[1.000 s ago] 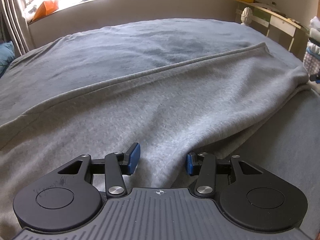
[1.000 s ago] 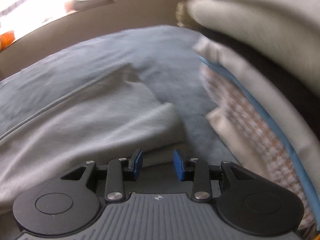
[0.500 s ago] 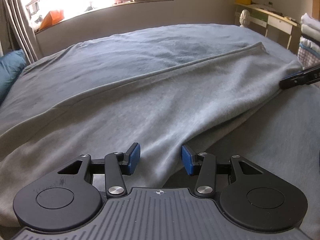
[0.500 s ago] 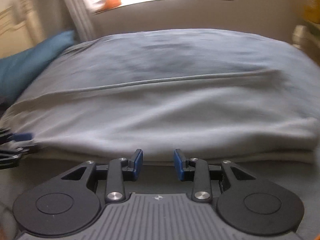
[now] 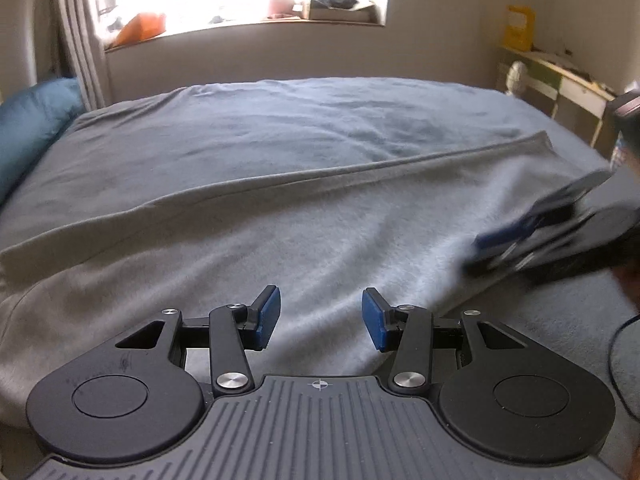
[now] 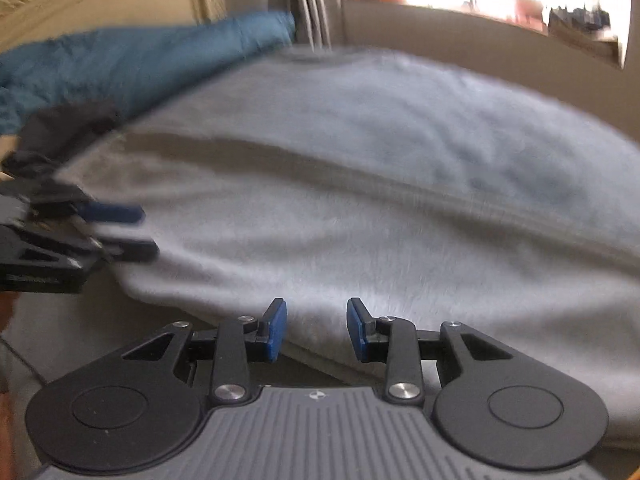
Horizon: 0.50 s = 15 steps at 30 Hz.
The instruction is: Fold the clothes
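A grey garment [image 5: 320, 220] lies spread flat across the blue-grey bed [image 5: 280, 120]. Its long seam runs from near left to far right. My left gripper [image 5: 320, 320] hovers open over the garment's near edge, with only fabric below the blue pads. In this view my right gripper [image 5: 492, 248] shows blurred at the right, its fingertips over the garment's right edge. The right wrist view shows the right gripper [image 6: 316, 330] open just above the garment [image 6: 320, 260] edge. There the left gripper [image 6: 120, 232] appears at the far left, also open.
A teal pillow [image 5: 28, 132] lies at the bed's left end, beside a curtain [image 5: 80, 60]. A cluttered window sill [image 5: 240, 24] runs behind the bed. A desk [image 5: 560, 80] with a yellow box [image 5: 518, 28] stands at the far right.
My right gripper swung away from a stack of folded clothes and across to the garment's near edge, rolling as it went. My left gripper drew back a little.
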{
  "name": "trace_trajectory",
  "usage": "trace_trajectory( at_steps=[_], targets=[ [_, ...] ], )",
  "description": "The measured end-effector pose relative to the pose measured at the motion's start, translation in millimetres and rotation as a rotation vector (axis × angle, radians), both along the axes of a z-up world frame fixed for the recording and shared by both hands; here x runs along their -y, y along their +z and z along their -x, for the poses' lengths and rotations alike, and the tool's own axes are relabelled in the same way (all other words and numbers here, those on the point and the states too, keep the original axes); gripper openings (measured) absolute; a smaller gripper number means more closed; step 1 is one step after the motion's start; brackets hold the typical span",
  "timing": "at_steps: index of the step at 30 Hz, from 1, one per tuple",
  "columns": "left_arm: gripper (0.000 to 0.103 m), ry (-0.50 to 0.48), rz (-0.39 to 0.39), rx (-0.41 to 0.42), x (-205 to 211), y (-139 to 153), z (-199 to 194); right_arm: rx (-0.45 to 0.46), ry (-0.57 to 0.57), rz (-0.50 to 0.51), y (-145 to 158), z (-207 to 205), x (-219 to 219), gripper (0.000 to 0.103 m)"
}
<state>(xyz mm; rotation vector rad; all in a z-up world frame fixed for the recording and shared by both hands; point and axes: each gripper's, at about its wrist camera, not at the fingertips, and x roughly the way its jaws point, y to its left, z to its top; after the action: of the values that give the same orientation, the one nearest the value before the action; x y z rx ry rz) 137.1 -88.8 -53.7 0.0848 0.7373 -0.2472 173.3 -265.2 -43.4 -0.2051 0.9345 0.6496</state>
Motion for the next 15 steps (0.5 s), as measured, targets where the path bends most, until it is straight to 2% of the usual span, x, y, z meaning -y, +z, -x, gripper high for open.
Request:
trace_trajectory(
  at_steps=[2,4,8,11,15],
  targets=[
    [0.045,-0.030,-0.025,-0.001,11.4,-8.1,-6.0,-0.042,-0.049,-0.011,-20.5,-9.2,2.2,0.034],
    [0.045,-0.056,-0.051,-0.005,22.0,-16.4,-12.1,-0.045,-0.080,-0.059,-8.2,-7.9,9.0,0.035],
    [0.045,-0.074,-0.066,-0.025,28.3,-27.9,-16.5,0.052,-0.178,-0.128,16.1,-3.2,45.6,0.035],
    [0.047,-0.061,-0.041,-0.048,22.6,-32.3,-15.9,0.046,-0.336,-0.170,17.3,-9.2,101.4,0.035],
    [0.049,-0.062,-0.046,-0.049,21.0,-35.0,-13.8,0.073,-0.625,-0.204,13.5,-6.1,189.7,0.035]
  ],
)
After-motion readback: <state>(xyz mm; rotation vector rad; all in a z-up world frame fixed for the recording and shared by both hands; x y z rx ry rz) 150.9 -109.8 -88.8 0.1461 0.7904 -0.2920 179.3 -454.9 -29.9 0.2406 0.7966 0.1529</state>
